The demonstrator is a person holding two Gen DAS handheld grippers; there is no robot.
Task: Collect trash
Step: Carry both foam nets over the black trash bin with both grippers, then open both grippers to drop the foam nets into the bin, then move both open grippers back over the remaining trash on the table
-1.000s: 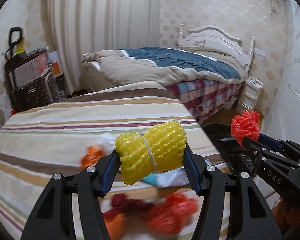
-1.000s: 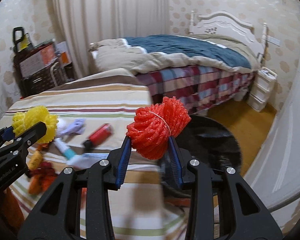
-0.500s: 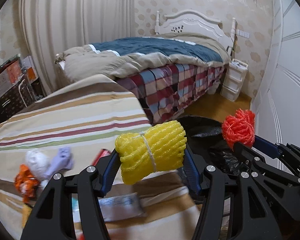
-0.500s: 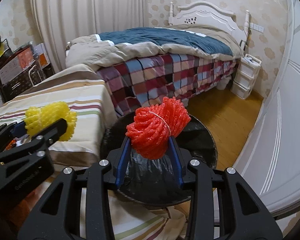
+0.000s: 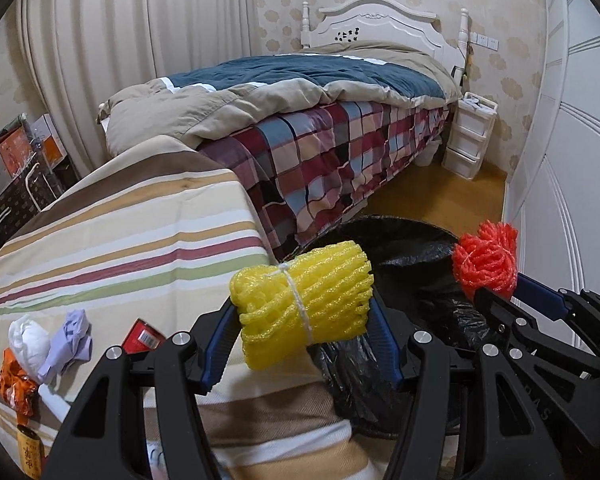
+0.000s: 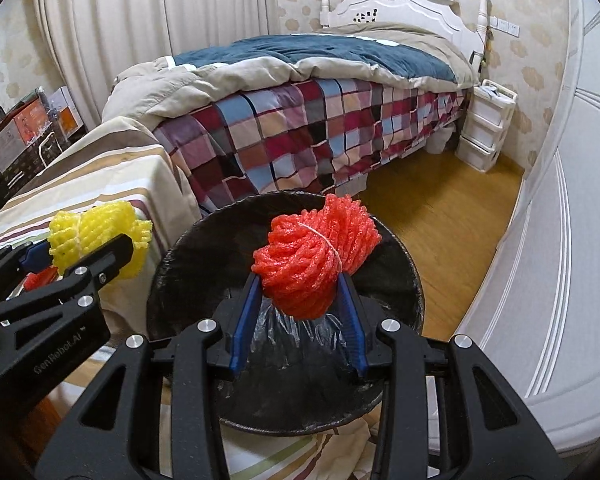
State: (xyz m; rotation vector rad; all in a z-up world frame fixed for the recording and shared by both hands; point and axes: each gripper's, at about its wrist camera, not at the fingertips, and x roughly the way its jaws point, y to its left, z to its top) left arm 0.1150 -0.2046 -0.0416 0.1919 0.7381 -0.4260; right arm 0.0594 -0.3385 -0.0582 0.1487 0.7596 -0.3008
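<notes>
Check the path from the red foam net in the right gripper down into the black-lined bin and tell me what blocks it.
Nothing visible blocks it. The right gripper holds the red foam net over the open mouth of the bin. The left gripper, holding the yellow foam net, is off to the side near the rim.

Both wrist views forward, sharing bin (image 5: 404, 248) and bed (image 6: 312, 80)

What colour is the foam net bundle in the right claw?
Red-orange foam net bundle, tied with white string; clearest in the right wrist view.
</notes>
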